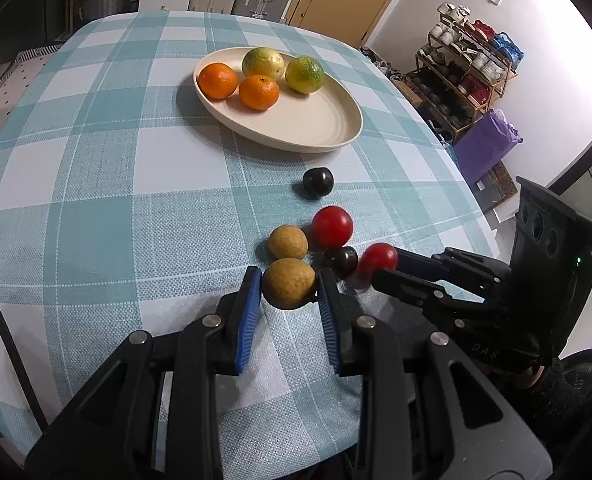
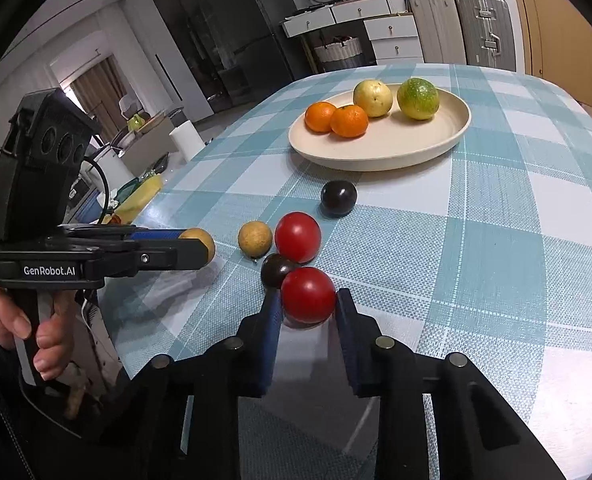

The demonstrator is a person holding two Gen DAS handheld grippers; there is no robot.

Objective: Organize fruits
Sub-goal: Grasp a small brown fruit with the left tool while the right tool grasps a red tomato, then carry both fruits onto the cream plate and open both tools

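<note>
On checked tablecloth (image 1: pixel 96 168), nr front edge: L gripper (image 1: pixel 288 285) clamped on tan fruit (image 1: pixel 288 282), blue pads pressing both sides. Just beside it, R gripper (image 2: pixel 308 300) squeezed onto red tomato (image 2: pixel 307 294), pads touching each side. Touching that tomato, dark plum (image 2: pixel 275 269); 2nd red tomato (image 2: pixel 297 237) and 2nd tan fruit (image 2: pixel 255 238) just behind. Another dark plum (image 2: pixel 338 197) between that cluster and cream plate (image 2: pixel 435 148). On plate, toward its far side: 2 oranges (image 2: pixel 335 118), yellow-green fruit (image 2: pixel 372 98), green citrus (image 2: pixel 418 98)
</note>
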